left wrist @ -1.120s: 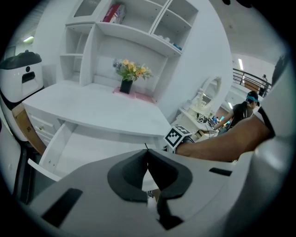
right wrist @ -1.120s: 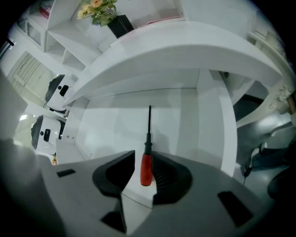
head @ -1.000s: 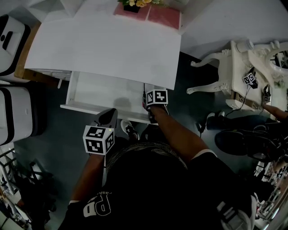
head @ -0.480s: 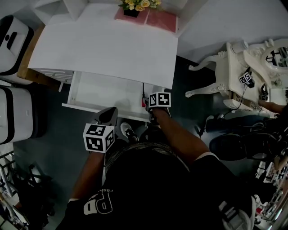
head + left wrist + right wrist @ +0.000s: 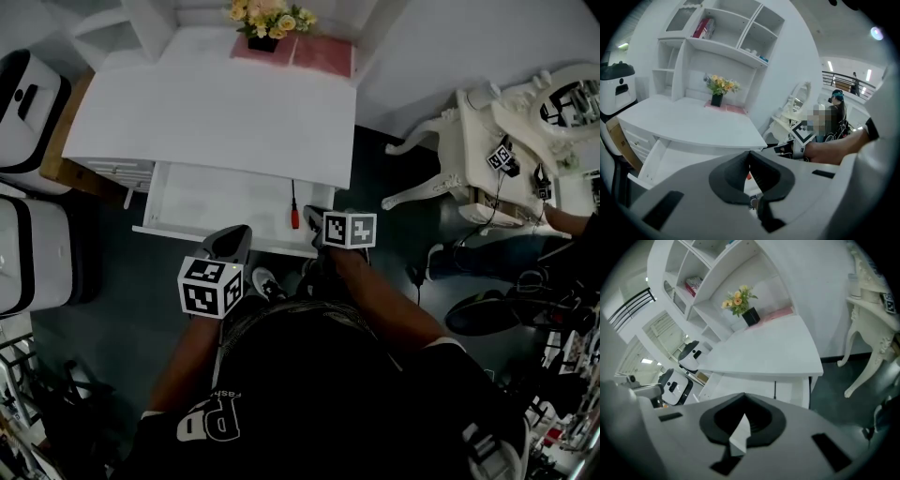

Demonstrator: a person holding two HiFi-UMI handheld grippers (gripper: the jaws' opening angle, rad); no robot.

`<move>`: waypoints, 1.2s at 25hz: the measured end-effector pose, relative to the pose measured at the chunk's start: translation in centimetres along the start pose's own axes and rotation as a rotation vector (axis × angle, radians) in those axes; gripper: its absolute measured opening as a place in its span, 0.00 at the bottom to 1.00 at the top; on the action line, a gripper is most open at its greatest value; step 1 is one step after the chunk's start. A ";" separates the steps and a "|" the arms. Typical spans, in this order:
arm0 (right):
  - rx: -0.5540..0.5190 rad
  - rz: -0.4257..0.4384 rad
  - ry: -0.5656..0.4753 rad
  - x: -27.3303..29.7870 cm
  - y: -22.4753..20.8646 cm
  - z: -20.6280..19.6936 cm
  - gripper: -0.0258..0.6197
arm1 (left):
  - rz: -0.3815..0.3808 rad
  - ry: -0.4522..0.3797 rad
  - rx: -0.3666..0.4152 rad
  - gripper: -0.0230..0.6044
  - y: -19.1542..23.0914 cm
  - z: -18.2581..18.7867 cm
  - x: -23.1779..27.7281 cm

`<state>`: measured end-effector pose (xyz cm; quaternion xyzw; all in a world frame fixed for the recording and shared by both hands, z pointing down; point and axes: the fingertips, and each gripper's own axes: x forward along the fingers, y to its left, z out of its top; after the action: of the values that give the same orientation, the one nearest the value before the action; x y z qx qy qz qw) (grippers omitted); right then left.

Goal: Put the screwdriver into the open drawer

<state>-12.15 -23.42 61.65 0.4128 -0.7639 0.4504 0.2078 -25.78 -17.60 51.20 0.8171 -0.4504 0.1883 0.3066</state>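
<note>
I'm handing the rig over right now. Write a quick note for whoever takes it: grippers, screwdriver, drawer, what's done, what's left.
Left gripper: shut, empty, at the front edge of the drawer.
Right gripper: jaws have just closed with nothing between them; it is near the drawer's right front corner.
Screwdriver: lies inside the open drawer, near its right wall, red handle toward the person.
Done: the screwdriver is in the drawer and neither gripper holds it.
Left: nothing for the task, as far as the views show. The drawer stands open.
</note>
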 end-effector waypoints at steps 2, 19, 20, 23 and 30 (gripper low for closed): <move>-0.017 0.043 -0.051 -1.8 1.5 0.9 0.05 | -0.019 -0.004 0.015 0.06 -0.8 0.3 0.1; -0.289 0.226 -0.283 -14.8 7.5 3.2 0.05 | -0.080 -0.092 0.056 0.06 -8.1 2.2 -1.2; -0.285 0.229 -0.293 -15.4 7.2 3.0 0.05 | -0.078 -0.098 0.056 0.06 -8.7 2.1 -1.3; -0.284 0.233 -0.305 -17.3 6.4 2.0 0.05 | -0.063 -0.111 0.049 0.06 -10.4 1.4 -1.6; -0.317 0.244 -0.287 -22.1 5.0 -2.5 0.05 | -0.017 -0.125 0.033 0.06 -15.2 -1.4 -3.6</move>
<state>-3.74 -10.15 45.09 0.3397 -0.8909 0.2834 0.1034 -14.74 -8.20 45.10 0.8359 -0.4588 0.1415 0.2659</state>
